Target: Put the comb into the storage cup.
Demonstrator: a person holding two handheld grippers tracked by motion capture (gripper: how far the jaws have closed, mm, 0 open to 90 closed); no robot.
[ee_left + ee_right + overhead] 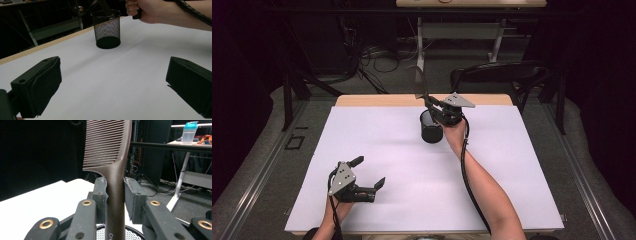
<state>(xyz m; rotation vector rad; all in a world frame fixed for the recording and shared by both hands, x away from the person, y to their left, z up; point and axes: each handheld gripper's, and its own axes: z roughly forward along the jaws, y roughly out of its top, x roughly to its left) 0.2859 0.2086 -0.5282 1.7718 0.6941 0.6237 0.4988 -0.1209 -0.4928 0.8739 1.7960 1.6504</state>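
Observation:
A dark brown comb (110, 150) stands upright, teeth at the top, with my right gripper (115, 192) shut on its handle. Its lower end reaches down into a black mesh cup (136, 235) right below the jaws. In the high view the cup (431, 131) stands at the back middle of the white sheet, my right gripper (432, 102) is just above it, and the comb (421, 82) sticks up past it. My left gripper (369, 171) rests open near the front left, nothing between its fingers (42, 82). From there the cup (107, 30) is seen farther off.
A white sheet (387, 150) covers the table, with a wooden edge at the back. A black chair (502, 75) stands behind the table, with cables on the floor. A far desk holds a bottle (190, 132). The right hand (147, 11) hovers beside the cup.

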